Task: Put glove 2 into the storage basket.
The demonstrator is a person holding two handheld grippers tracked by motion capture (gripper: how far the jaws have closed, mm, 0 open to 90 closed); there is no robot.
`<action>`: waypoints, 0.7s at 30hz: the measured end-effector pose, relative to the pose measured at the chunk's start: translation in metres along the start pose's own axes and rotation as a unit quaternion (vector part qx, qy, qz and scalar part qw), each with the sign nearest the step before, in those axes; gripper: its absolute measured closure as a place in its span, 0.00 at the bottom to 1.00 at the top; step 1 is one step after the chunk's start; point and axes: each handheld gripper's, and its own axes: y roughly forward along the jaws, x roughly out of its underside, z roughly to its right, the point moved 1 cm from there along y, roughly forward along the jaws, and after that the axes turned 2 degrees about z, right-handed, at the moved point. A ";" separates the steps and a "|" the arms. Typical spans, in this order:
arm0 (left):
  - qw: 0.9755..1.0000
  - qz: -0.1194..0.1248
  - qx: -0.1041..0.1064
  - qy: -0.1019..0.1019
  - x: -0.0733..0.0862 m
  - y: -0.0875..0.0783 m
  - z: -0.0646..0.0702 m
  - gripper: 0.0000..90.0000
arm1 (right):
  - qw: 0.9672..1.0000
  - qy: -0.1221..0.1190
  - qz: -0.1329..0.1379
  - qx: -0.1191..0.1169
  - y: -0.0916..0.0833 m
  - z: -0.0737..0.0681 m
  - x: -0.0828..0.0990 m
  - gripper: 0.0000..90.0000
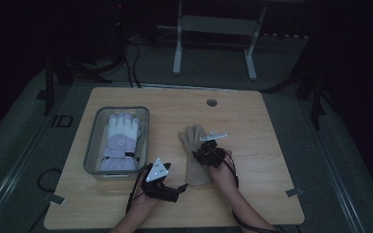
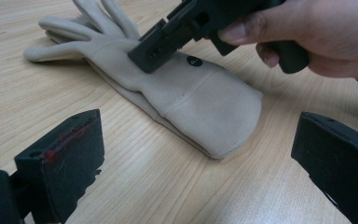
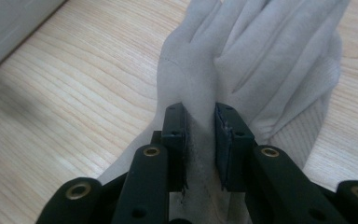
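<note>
A wooden table [image 1: 252, 126] carries a clear plastic bin [image 1: 93, 141] on its left side. Inside the bin lies a white and lilac padded glove [image 1: 120, 141], fingers pointing to the far edge.

A beige glove [image 1: 192, 145] lies flat near the table's centre, right of the bin, fingers toward the far side and cuff toward the near side.

The right gripper [image 3: 200, 140] sits over the middle of the beige glove [image 3: 261, 56]. Its jaws are closed to a narrow gap and pinch a raised fold of the glove fabric between them. The right hand [image 2: 321, 32] grasps the gripper body.

The left gripper [image 2: 191, 154] is at the near side, left of the glove's cuff [image 2: 223, 116]. Its jaws stand wide apart and hold nothing; bare tabletop lies between them.
</note>
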 end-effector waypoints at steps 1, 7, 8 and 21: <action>1.000 0.000 0.000 0.000 0.000 0.000 0.000 0.03 | 1.000 0.001 0.002 -0.002 0.000 0.000 0.000 0.82; 1.000 -0.001 0.001 -0.001 0.000 0.001 0.000 0.03 | 1.000 -0.005 0.011 -0.015 -0.008 0.001 -0.004 0.63; 1.000 -0.001 0.000 -0.001 0.000 0.001 0.001 0.03 | 1.000 -0.008 0.017 -0.014 -0.010 0.002 -0.005 0.62; 1.000 0.002 -0.010 0.013 -0.003 0.006 0.004 0.04 | 0.998 0.004 0.055 -0.018 -0.039 0.035 -0.018 0.19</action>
